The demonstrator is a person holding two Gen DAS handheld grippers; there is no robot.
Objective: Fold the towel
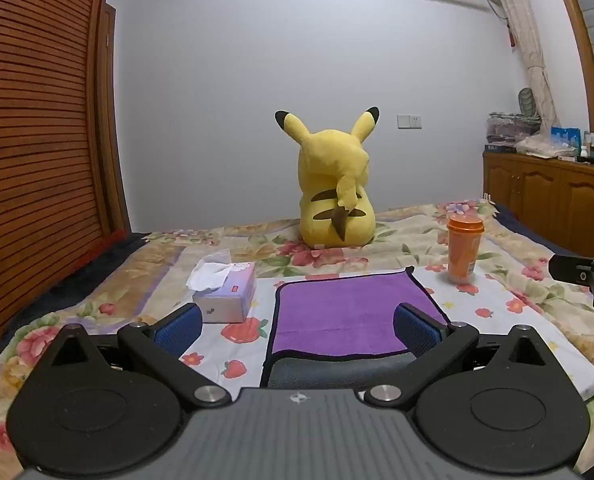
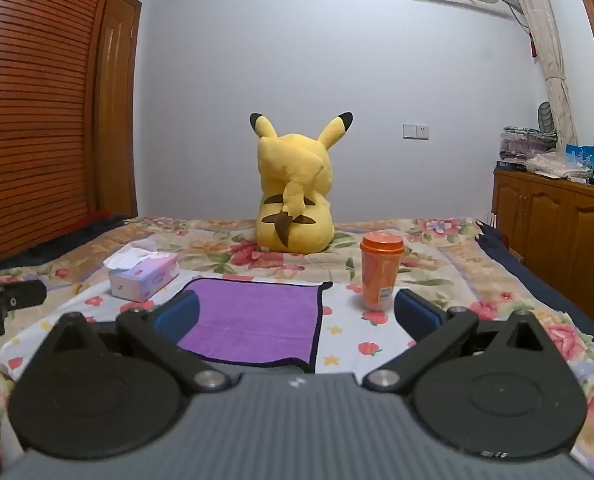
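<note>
A purple towel (image 1: 345, 312) with a dark edge lies flat on the flowered bedspread, its near part showing a grey underside (image 1: 337, 372). It also shows in the right wrist view (image 2: 257, 320). My left gripper (image 1: 297, 326) is open and empty, hovering over the towel's near left part. My right gripper (image 2: 297, 316) is open and empty, over the towel's near right corner. The right gripper's body shows at the right edge of the left wrist view (image 1: 585, 276). The left gripper's body shows at the left edge of the right wrist view (image 2: 5, 304).
A tissue box (image 1: 227, 292) sits left of the towel. An orange lidded cup (image 1: 463, 250) stands to its right. A yellow plush toy (image 1: 335, 188) sits behind. A slatted wooden wardrobe (image 1: 37, 120) is at left, a wooden cabinet (image 1: 553, 196) at right.
</note>
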